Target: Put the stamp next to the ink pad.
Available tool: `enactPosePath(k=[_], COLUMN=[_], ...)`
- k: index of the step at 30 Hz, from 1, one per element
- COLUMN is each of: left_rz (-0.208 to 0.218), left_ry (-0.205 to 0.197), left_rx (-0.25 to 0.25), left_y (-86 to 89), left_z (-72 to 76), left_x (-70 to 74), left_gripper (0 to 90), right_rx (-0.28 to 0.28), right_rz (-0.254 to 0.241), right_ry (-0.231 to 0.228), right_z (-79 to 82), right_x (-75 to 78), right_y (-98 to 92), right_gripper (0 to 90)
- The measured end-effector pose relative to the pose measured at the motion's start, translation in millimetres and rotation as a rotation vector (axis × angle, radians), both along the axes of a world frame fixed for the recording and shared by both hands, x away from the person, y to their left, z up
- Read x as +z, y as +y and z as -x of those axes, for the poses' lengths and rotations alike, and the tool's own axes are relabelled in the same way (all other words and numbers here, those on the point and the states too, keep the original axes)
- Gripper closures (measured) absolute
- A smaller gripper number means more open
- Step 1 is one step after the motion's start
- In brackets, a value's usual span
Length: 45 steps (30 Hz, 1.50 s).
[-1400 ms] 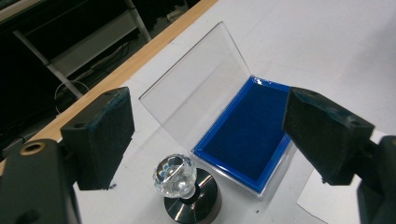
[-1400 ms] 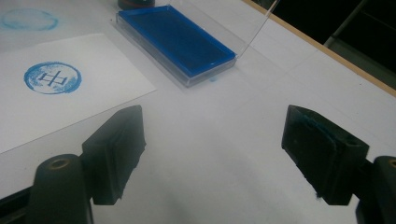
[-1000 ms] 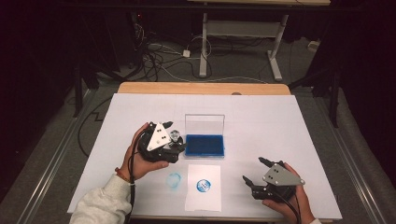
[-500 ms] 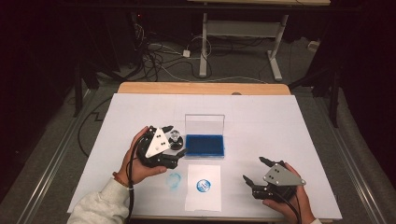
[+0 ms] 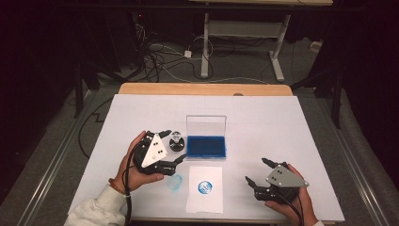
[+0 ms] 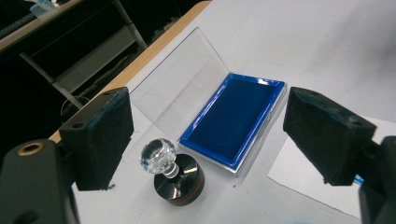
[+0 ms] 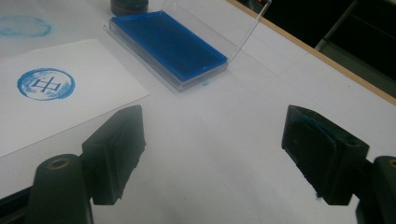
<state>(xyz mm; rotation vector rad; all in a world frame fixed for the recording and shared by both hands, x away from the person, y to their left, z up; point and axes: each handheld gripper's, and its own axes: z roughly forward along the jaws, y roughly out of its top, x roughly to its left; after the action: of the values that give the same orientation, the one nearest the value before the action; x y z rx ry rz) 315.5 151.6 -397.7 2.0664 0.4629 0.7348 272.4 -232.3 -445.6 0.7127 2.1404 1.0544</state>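
The round black stamp with the faceted clear knob (image 6: 172,175) is standing upright on the white table covering (image 5: 291,127), just beside the left end of the open blue ink pad in its clear hinged case (image 5: 206,146), apart from it by a narrow gap. The left gripper (image 5: 170,149) is hovering close by with its jaws spread wide and nothing between them — in the left gripper view the stamp is sitting low between the two black pads, nearer the left one, touched by neither. The right gripper (image 5: 256,170) is resting near the table's front edge, well apart from the stamp, its jaws likewise wide and empty. The white paper sheet (image 5: 205,188) is already carrying a round blue print (image 5: 205,187), and a fainter blue smudge (image 5: 175,182) is showing on the table covering beside it.

Judging from this, the stamping looks done and the stamp is set down by the pad; the left hand is either releasing it or about to take it again. If another print is wanted, the next move is calling for the left jaws to centre on the knob's stem and close gently — the smooth faceted knob could slip.
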Motion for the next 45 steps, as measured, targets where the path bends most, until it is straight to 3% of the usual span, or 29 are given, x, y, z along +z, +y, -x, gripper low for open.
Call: enactPosePath(k=[17,25,38,45], left_rz=[0.001,-0.020,-0.026,-0.045], left_ry=[-0.014,-0.022,0.001,0.050], left_rx=[0.037,0.064,0.117,0.145], left_y=[21.2,28.1,45.6,56.8], left_z=[16.8,22.3,25.0,20.9], left_x=[-9.3,-21.3,-45.3,-61.2], left_gripper=[15.8,15.8,15.8,15.8], right_rx=[-0.018,-0.025,-0.052,-0.079], right_rz=[0.000,-0.001,-0.001,-0.001], right_ry=[-0.009,-0.010,-0.013,-0.016], right_z=[0.2,1.8,3.8,2.4], right_x=[0.8,1.1,1.3,0.2], right_y=[-0.9,-2.8,-7.0,-8.6], right_gripper=[21.6,21.6,20.9,17.8])
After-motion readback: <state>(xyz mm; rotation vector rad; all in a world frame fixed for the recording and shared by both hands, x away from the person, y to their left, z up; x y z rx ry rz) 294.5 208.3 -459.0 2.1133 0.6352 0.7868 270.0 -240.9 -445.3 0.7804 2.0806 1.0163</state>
